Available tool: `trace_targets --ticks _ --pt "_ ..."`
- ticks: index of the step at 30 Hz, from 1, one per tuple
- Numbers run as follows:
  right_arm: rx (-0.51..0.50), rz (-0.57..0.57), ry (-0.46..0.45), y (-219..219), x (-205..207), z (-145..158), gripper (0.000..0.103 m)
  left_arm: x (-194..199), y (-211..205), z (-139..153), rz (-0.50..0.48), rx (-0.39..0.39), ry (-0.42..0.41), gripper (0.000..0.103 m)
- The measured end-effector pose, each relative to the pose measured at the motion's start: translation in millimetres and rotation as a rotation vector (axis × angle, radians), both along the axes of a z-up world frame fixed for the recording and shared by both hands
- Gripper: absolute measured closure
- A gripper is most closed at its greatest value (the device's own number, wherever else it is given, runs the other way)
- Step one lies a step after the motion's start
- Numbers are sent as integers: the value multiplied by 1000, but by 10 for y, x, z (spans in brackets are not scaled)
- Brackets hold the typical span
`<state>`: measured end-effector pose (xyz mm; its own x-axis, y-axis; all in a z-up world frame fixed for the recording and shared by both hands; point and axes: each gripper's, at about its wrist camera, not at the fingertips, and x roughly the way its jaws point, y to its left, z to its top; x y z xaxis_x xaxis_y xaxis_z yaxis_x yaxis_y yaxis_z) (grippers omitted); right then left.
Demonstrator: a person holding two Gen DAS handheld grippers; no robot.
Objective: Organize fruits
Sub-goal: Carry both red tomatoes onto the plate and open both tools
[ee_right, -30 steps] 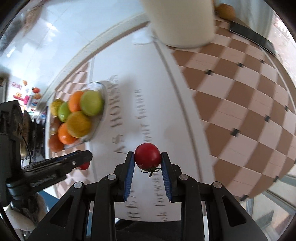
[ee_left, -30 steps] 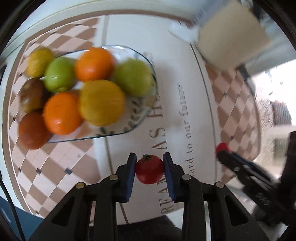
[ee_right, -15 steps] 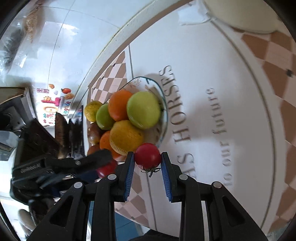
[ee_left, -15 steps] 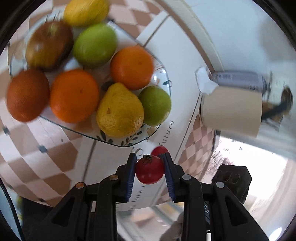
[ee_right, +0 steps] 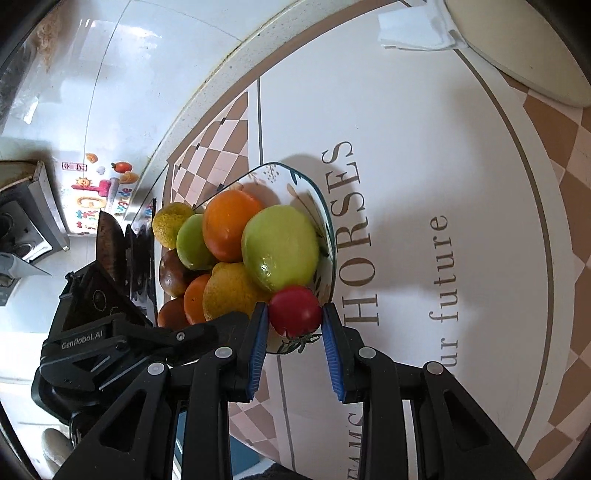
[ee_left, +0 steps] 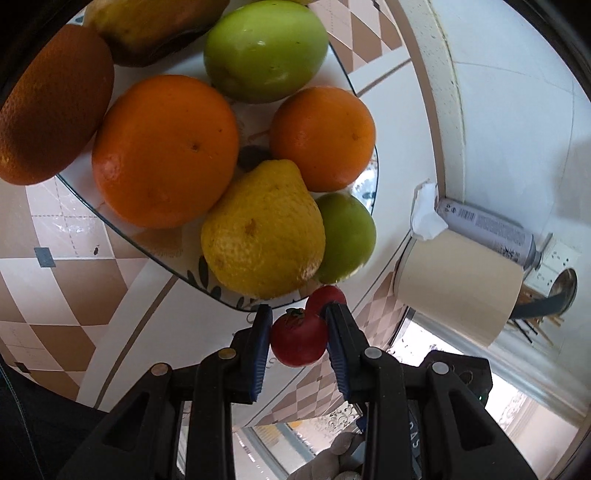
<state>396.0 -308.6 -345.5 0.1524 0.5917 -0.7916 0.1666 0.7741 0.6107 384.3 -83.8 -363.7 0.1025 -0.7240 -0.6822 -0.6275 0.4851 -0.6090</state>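
Note:
My left gripper is shut on a small red tomato, held just off the near edge of the glass fruit plate. The plate carries oranges, green apples and a yellow pear. My right gripper holds a second red tomato at the plate's rim, beside a green apple; its pads look slightly parted from the fruit. That tomato also shows behind my left finger in the left wrist view. The left gripper's body shows in the right wrist view.
A beige paper roll and a spray can stand by the wall. The patterned tablecloth with lettering covers the table. A folded white tissue lies at the far edge.
Both grippers have moved in close to the plate with their tomatoes. The right tomato now sits against the rim by the green apple, and the right jaws look a little wider.

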Motion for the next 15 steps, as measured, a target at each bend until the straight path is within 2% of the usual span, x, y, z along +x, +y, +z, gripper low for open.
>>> trace_targets --ticks 3,6,8,15 --pt "0 6 23 -14 22 -37 70 9 -6 -57 26 -11 13 74" --pt "-4 -4 32 -43 16 -59 62 -2 8 -103 52 -23 31 71" --pt "0 -10 36 -66 7 -61 53 -12 15 -132 66 -28 41 66" --pt "-5 -22 41 -124 -17 -61 48 -67 28 -184 76 -36 71 61"
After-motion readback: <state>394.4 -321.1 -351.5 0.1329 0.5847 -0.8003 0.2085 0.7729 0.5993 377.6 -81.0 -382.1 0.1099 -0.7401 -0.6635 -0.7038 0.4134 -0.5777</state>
